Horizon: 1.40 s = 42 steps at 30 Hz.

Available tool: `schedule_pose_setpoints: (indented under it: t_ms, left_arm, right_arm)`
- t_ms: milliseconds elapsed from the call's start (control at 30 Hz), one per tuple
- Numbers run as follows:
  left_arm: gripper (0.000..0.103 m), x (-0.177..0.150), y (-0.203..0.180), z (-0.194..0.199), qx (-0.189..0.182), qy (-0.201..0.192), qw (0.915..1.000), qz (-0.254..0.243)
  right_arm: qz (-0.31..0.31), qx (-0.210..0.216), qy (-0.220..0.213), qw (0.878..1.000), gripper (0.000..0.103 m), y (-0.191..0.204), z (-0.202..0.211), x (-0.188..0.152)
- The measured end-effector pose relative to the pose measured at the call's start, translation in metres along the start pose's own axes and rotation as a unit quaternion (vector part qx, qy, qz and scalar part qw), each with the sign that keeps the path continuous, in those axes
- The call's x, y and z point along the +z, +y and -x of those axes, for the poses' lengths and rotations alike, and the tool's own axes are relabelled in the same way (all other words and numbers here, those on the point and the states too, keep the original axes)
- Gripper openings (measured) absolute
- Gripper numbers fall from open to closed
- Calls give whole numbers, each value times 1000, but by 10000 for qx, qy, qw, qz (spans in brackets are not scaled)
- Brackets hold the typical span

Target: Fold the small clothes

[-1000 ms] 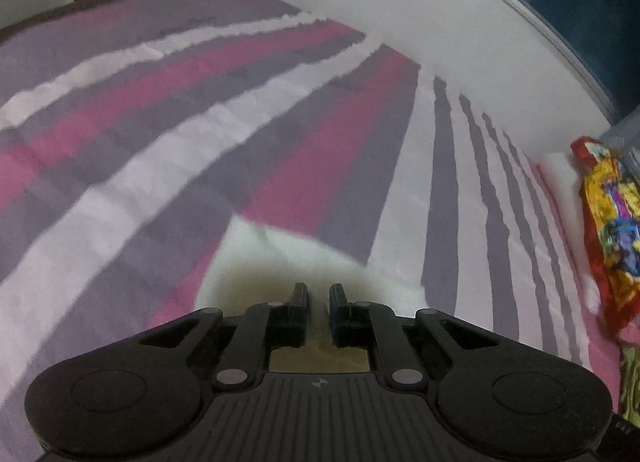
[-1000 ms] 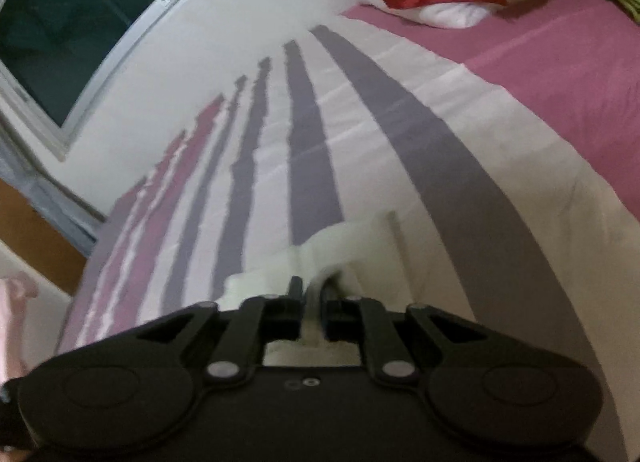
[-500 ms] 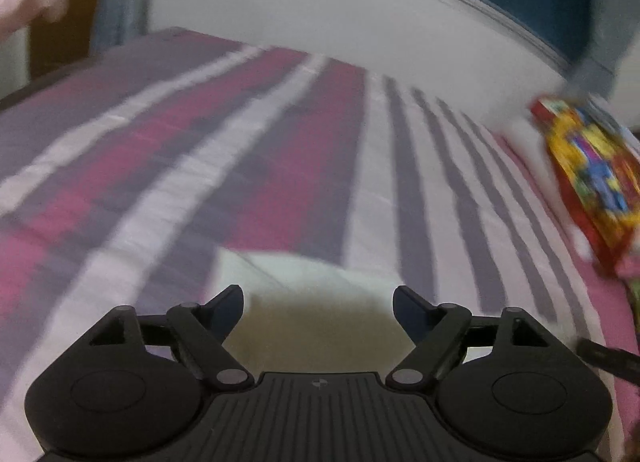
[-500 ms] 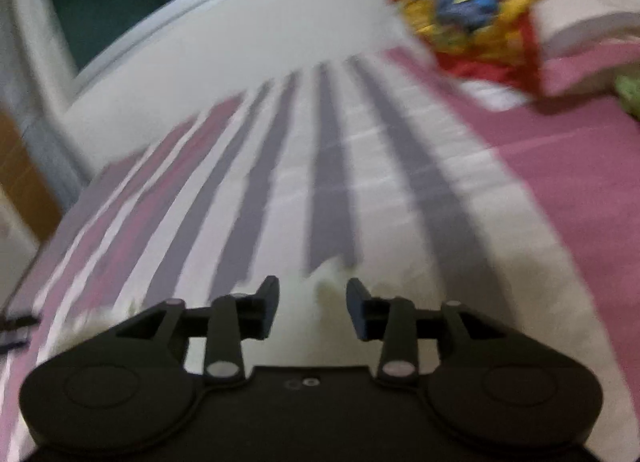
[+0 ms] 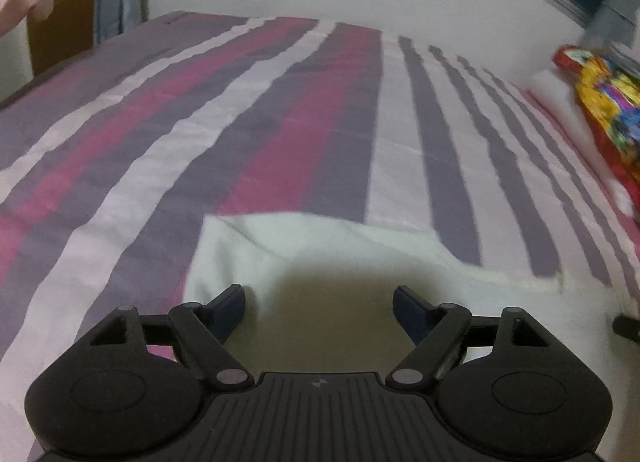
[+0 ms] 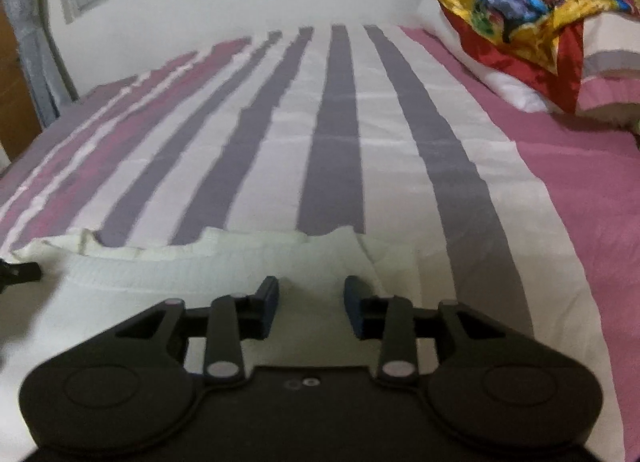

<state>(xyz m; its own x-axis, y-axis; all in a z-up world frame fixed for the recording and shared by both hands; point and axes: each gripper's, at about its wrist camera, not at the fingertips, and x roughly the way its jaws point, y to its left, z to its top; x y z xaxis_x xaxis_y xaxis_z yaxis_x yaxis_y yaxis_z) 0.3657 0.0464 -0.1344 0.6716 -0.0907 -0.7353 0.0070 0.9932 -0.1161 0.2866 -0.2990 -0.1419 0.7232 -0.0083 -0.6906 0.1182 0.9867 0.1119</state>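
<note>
We hold the left claw [image 5: 319, 304] with its jaws spread wide and nothing between them. One second ago the same jaws were pinched together at the white garment [image 5: 320, 246]; half a second ago they had already parted. The right claw [image 6: 311, 304] shows the same sequence: it was clamped on a raised bunch of the cloth, and its jaws now stand apart and empty.

The white garment lies flat on the striped bedspread [image 5: 280, 122], directly below and ahead of both claws. In the right wrist view its far edge [image 6: 224, 240] runs across the stripes with a small flap near the middle. A colourful cloth on a pillow [image 6: 516, 14] sits well apart at the head of the bed.

We judge that one fold has been laid down and released. The next grasp likely needs a fresh edge or corner.
</note>
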Motion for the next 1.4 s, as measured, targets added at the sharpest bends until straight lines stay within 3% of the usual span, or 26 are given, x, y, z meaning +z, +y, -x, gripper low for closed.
schedule_pose_setpoints:
  t_ms: [233, 367, 633, 833, 933, 1200, 1400]
  left_arm:
    - [81, -43, -19, 36, 157, 139, 9983, -548]
    - [81, -62, -26, 57, 315, 51, 9956, -884]
    - [81, -76, -28, 84, 219, 176, 9955, -901]
    - [81, -88, -31, 91, 288, 205, 9935, -1083]
    - [81, -89, -30, 99, 284, 161, 9936, -1078]
    - [81, -98, -42, 126, -204, 113, 9942, -1054]
    - [81, -116, -28, 107, -16, 447, 9933, -1064]
  right_arm:
    - [224, 446, -155, 9986, 39, 25, 56, -34]
    - [505, 321, 71, 9982, 42, 33, 62, -62]
    - [555, 337, -131, 9978, 43, 34, 98, -73]
    - [905, 183, 264, 9954, 44, 35, 100, -103]
    - [982, 159, 254, 9947, 44, 32, 107, -111]
    - [840, 334, 80, 9959, 45, 34, 123, -110]
    - [1069, 257, 286, 9935, 46, 39, 116, -115]
